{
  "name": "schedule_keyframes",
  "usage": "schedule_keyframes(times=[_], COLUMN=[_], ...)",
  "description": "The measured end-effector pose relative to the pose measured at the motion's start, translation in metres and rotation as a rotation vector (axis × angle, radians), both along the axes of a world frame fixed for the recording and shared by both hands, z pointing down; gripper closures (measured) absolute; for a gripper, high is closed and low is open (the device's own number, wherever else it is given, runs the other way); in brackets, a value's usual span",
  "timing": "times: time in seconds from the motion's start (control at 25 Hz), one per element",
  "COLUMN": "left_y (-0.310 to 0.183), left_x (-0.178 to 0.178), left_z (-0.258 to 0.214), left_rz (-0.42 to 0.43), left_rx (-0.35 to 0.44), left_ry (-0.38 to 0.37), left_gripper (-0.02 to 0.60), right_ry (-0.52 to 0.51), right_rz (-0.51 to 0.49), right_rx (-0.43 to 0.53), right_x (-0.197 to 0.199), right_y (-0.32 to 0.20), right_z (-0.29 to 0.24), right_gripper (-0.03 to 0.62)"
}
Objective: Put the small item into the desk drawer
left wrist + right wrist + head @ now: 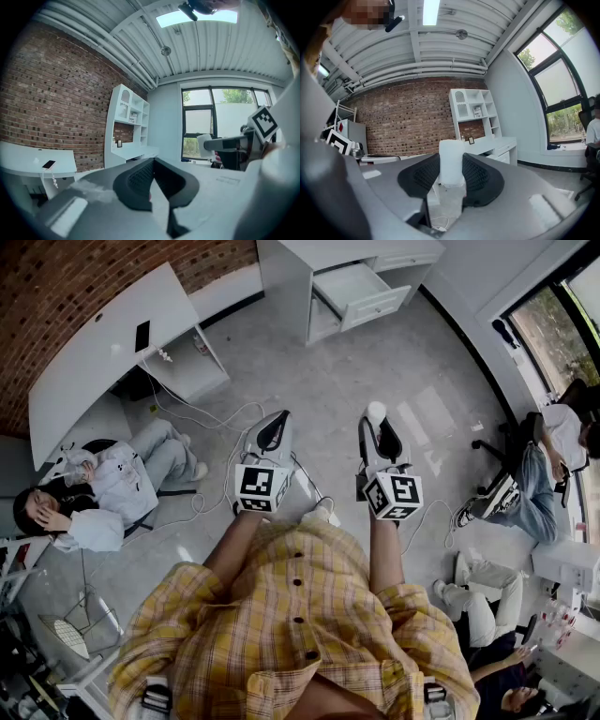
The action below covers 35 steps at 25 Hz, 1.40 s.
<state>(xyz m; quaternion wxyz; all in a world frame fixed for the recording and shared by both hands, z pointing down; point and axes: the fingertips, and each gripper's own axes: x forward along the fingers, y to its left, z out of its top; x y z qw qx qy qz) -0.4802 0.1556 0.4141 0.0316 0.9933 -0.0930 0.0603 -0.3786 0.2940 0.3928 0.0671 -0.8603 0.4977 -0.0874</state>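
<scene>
A small white cylindrical item (451, 161) stands upright between the dark pads of my right gripper (452, 176), which is shut on it. From the head view the item (376, 412) pokes out of the tip of the right gripper (378, 426), held above the grey floor. My left gripper (273, 423) hangs beside it to the left, shut with nothing in it; its pads (140, 180) meet. The white desk (281, 263) stands across the room at the top, its drawer (361, 292) pulled open. The same desk (501, 150) shows far ahead in the right gripper view.
A person sits on a chair at the left (103, 488) and another by the window at the right (548, 465). Cables (216, 418) trail over the floor. A curved white desk (94, 348) with a phone (142, 336) runs along the brick wall.
</scene>
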Motion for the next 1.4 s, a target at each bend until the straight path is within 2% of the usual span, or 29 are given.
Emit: schedule_keyframes(times=[0.48,0.72,0.96,1.16,1.4], left_y=[0.005,0.022,0.038,0.04,0.036], left_x=[0.04,0.06,0.074,0.091,0.14], left_z=[-0.005,-0.005,0.001,0.01,0.018], left_rz=[-0.069,-0.105,-0.095,-0.092,-0.078], left_rx=[0.027,0.04,0.049,0.024,-0.006], left_ry=[0.008,0.014,-0.017,-0.015,0.003], left_gripper=[0.581,0.581,0.581,0.581,0.581], right_ry=[0.018,0.042,0.028,0.013,0.012], right_rz=[-0.072,-0.106,-0.116,-0.12,-0.138], right_rx=[0.021,0.024,0.034,0.008,-0.006], right_x=[0.045,0.062,0.076,0.089,0.124], right_y=[-0.004,0.008,0.015,0.016,0.01], right_z=[-0.004,-0.004,-0.002,0.012,0.012], right_gripper=[0.444,0.444,0.444,0.444,0.444])
